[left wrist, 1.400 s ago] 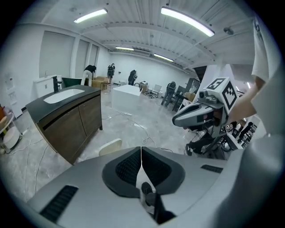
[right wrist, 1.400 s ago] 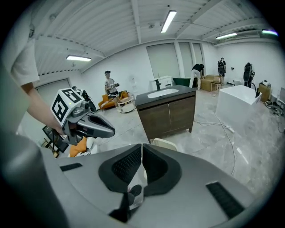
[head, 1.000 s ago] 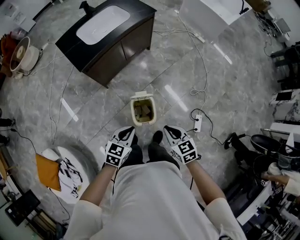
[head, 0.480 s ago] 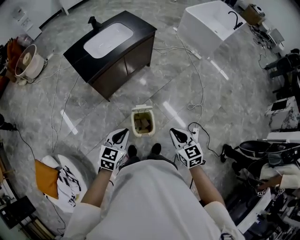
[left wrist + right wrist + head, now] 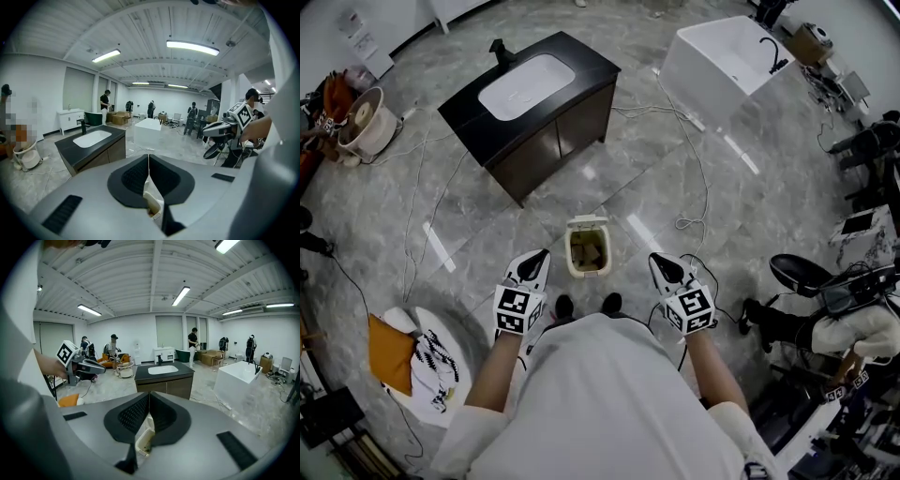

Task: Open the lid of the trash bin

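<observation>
A small cream trash bin (image 5: 587, 251) stands on the grey floor in front of the person's feet. Its lid (image 5: 587, 223) is tipped up at the far side, and brownish contents show inside. My left gripper (image 5: 537, 257) hangs to the bin's left and my right gripper (image 5: 657, 262) to its right, both apart from it, both with jaws pressed together and holding nothing. In the left gripper view the shut left gripper (image 5: 148, 157) has the bin (image 5: 152, 206) showing below it. The right gripper view shows the right gripper (image 5: 149, 394) shut the same way, above the bin (image 5: 144, 439).
A black vanity cabinet (image 5: 567, 117) with a white basin stands beyond the bin, a white bathtub (image 5: 722, 56) at the back right. Cables (image 5: 698, 178) cross the floor. A fan (image 5: 361, 117) sits far left, an orange cloth (image 5: 391, 352) near left, a seated person (image 5: 853, 328) at right.
The head view has pulled back and up, so the bin looks smaller. Both grippers have moved apart, away from the bin. The lid stays tipped up throughout.
</observation>
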`<state>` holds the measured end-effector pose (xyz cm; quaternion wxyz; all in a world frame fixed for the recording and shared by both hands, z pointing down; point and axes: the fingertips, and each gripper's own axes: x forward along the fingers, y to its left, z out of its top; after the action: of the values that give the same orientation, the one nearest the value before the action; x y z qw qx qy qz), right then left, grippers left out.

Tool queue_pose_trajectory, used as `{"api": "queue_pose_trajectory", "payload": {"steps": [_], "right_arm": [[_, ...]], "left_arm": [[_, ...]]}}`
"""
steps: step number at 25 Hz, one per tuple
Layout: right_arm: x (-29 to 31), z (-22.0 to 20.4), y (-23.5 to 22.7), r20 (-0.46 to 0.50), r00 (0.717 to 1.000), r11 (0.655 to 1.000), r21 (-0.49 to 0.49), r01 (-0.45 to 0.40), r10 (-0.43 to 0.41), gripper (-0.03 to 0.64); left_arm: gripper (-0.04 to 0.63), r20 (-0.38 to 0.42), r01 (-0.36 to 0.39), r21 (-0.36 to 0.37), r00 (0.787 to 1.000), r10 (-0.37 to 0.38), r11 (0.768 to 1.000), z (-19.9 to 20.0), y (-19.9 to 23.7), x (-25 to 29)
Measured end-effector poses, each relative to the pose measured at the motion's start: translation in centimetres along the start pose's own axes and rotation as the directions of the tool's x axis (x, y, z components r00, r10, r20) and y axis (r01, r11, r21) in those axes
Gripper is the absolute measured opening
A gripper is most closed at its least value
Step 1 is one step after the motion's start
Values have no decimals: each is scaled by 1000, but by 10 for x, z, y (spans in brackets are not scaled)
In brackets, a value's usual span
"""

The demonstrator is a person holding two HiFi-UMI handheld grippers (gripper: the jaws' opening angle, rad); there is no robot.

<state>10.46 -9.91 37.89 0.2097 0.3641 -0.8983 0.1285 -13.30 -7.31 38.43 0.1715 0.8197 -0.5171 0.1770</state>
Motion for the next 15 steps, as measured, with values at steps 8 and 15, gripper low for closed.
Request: {"api": "queue_pose_trajectory", "payload": {"steps": [8,15], "right_arm": [[3,10,3,23,1000,1000,-12,-12,12,32],[3,13,2,28,999,999,-38,-19,20,32]], "left_arm": [[18,11,-23,-7,1000,23,1000,2,7,-6],[18,10,-18,-15,1000,18,1000,1,4,-5]]}}
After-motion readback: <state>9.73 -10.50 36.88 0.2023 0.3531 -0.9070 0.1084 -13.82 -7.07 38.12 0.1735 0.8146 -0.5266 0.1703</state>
